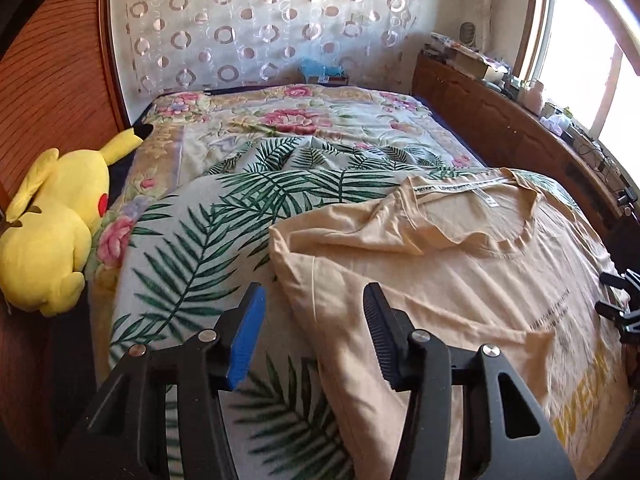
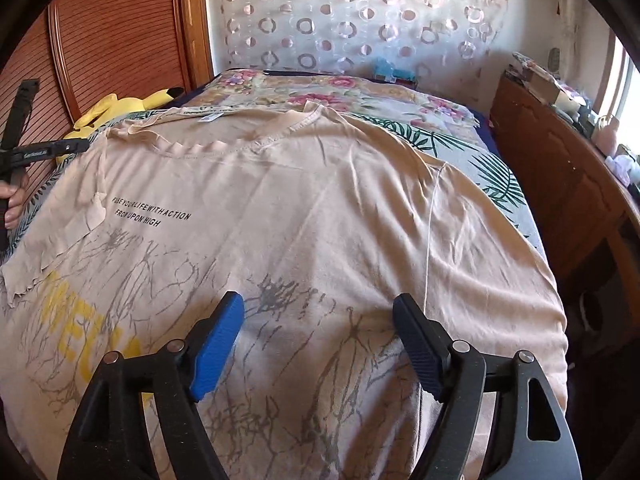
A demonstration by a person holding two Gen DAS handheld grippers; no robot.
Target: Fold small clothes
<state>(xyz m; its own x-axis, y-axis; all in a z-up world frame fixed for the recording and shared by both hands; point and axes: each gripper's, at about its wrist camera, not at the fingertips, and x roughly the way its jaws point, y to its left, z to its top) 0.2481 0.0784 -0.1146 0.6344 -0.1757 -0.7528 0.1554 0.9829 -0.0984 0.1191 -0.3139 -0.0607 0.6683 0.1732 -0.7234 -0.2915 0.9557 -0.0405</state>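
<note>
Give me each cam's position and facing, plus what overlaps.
Left wrist: on the left gripper, over the T-shirt's folded side, facing down the bed to the curtain; own open fingers show, right gripper at the frame's edge.
Right wrist: on the right gripper, over the shirt's print, same facing; own open fingers, left gripper and a hand show.
Shared: T-shirt, bed, curtain, plush, cabinet.
</note>
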